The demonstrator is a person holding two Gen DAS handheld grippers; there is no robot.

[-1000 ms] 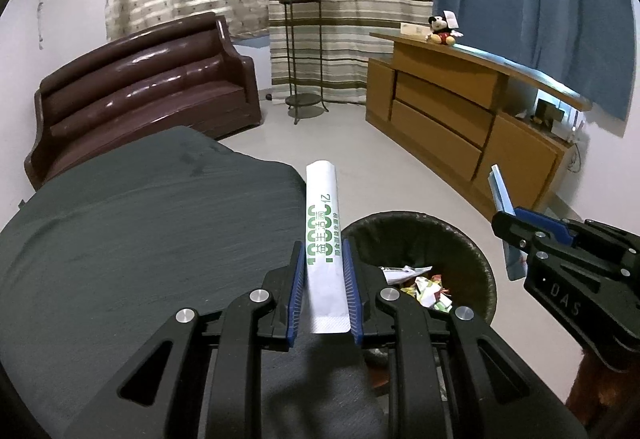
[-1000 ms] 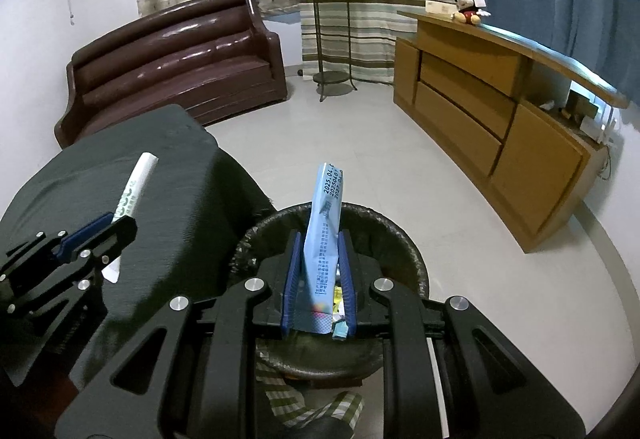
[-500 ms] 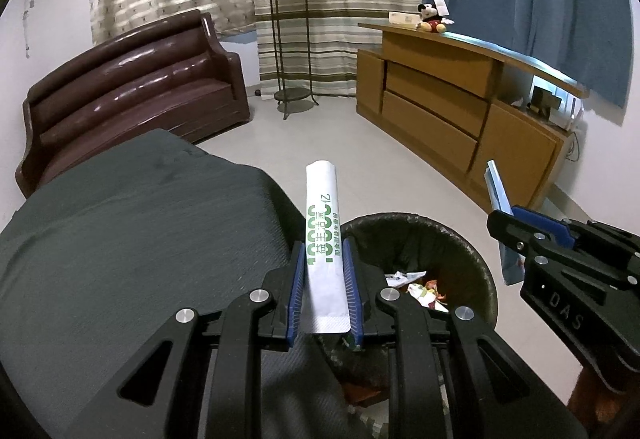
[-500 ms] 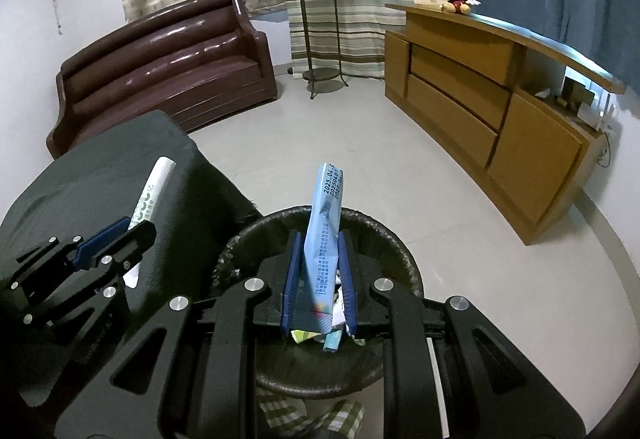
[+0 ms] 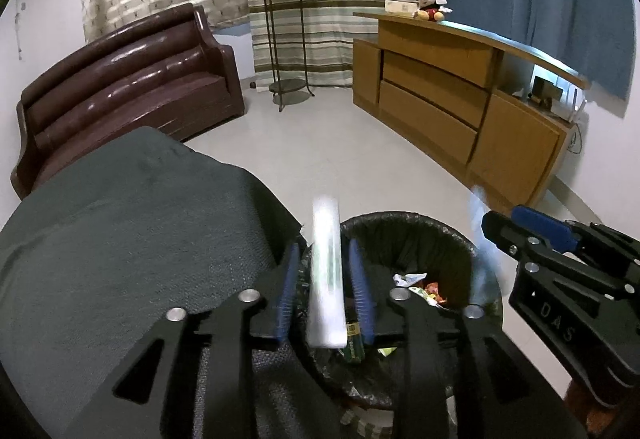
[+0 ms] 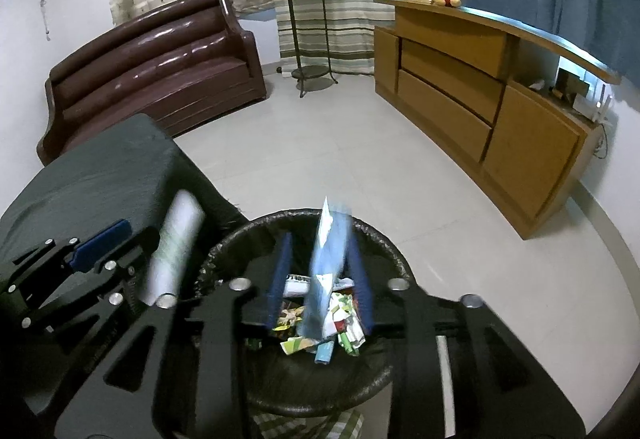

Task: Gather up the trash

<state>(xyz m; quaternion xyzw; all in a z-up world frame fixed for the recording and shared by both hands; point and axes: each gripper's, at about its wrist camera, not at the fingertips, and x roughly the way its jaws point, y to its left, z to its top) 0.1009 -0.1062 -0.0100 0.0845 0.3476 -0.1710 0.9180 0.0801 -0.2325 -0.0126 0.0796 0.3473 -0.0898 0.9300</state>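
Trash bin [image 6: 384,251] on pale tiled floor [image 6: 320,159] beside dark-clothed table [image 5: 120,239]; both jaws just released wrappers.

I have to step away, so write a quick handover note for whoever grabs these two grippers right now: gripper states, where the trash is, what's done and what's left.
Left gripper: jaws have just been opening; the white wrapper is blurred between them, pads off it, dropping.
Right gripper: jaws have also just been opening; the blue wrapper is slipping loose between them.
Both hang over the black-lined trash bin, which stands beside the dark cloth-covered table and already holds crumpled wrappers.
Done: both pieces carried to the bin and let go.
Left: confirm that both land inside, then look for more trash; none is in view.
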